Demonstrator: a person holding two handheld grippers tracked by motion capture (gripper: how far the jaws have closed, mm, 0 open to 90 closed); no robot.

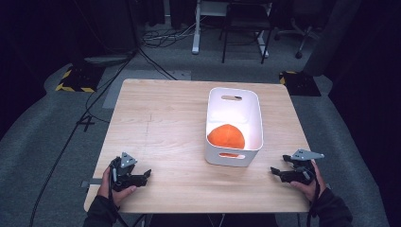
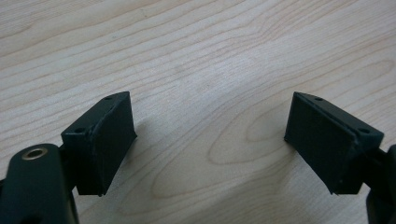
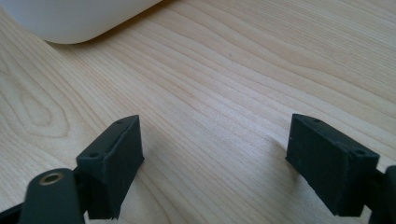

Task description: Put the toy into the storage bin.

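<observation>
White bin (image 3: 79, 18) cut off by top edge

Bright, sharp tabletop; dark, dim surroundings beyond.

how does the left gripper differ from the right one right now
The left gripper sits at the table's near-left corner, far from the white bin; the right gripper sits near-right, closer to the bin, whose corner shows in its own view. The left points rightward, the right leftward, toward each other. Both are open, empty and low over the wood.
</observation>
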